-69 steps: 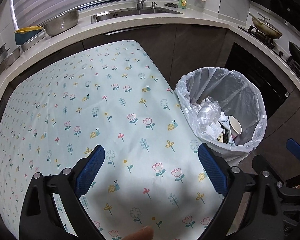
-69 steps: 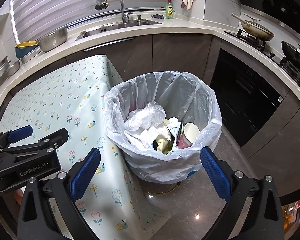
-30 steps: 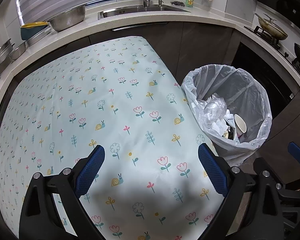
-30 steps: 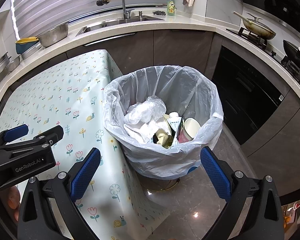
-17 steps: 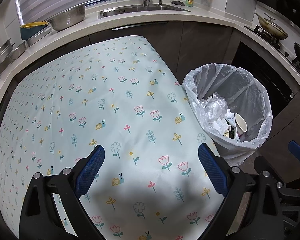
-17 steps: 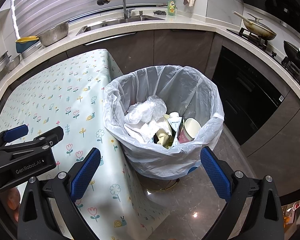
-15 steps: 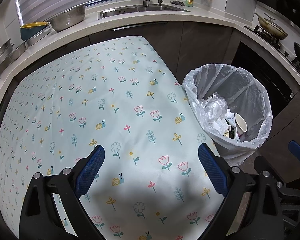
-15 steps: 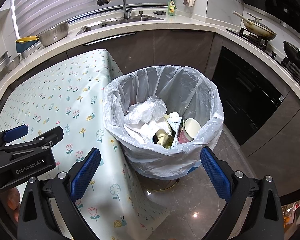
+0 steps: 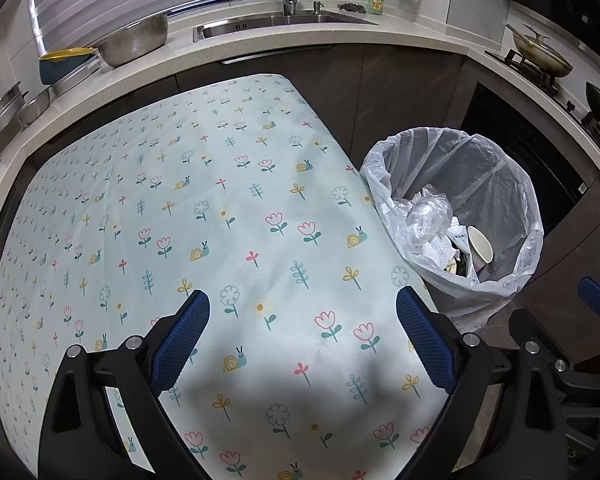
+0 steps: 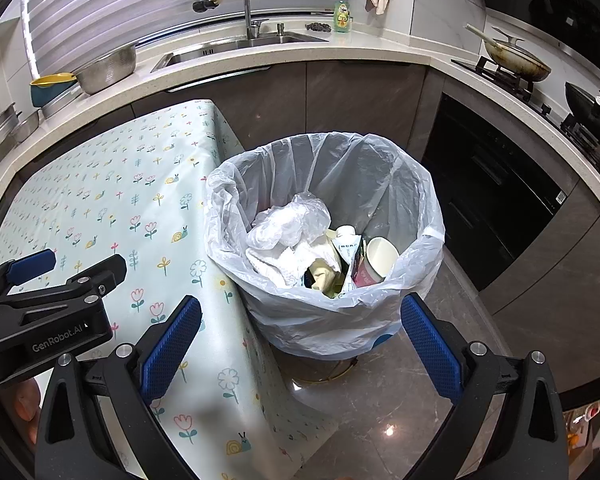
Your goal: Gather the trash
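Note:
A trash bin lined with a clear plastic bag (image 10: 416, 200) stands on the floor at the table's right edge; it also shows in the left wrist view (image 9: 512, 184). Inside lie crumpled plastic (image 10: 288, 220), tissue, a carton and a paper cup (image 10: 380, 256). My left gripper (image 9: 302, 336) is open and empty above the flowered tablecloth (image 9: 180, 200). My right gripper (image 10: 300, 340) is open and empty, in front of the bin and above the floor. The left gripper's body (image 10: 48, 312) shows at the left of the right wrist view.
A counter with a sink (image 10: 240, 46), metal bowls (image 10: 108, 68) and a soap bottle (image 10: 342, 14) runs behind. A stove with pans (image 10: 516, 62) and a dark oven (image 10: 492, 184) stand on the right. The grey floor (image 10: 380, 412) lies below the bin.
Both views shifted slightly between 2.3 s and 1 s ago, as the grippers drew back a little. Since then nothing has visibly moved. Both grippers have stayed open.

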### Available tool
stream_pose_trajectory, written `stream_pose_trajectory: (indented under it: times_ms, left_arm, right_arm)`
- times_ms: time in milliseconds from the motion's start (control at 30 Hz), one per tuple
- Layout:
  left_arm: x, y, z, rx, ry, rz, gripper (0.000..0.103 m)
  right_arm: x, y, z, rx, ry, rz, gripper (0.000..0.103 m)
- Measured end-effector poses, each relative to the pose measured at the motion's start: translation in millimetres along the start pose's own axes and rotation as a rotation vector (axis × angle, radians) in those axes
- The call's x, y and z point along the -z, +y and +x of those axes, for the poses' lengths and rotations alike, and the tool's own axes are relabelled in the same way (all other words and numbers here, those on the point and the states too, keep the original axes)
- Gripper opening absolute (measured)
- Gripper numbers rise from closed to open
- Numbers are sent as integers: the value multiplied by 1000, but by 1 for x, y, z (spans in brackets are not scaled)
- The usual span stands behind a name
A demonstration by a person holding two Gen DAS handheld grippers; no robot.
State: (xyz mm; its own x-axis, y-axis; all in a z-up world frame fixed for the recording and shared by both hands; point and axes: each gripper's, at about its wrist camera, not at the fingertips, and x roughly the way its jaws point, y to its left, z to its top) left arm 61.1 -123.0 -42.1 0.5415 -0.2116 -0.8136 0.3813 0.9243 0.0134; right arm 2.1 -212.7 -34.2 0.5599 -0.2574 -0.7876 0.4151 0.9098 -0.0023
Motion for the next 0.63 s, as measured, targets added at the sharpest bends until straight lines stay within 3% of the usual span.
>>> stream_pose_trajectory:
  times_ms: [633]
  left_arm:
    - [4, 0, -2, 11, -22, 12, 90]
  right_arm:
    - [3, -6, -5, 6, -13, 12, 96]
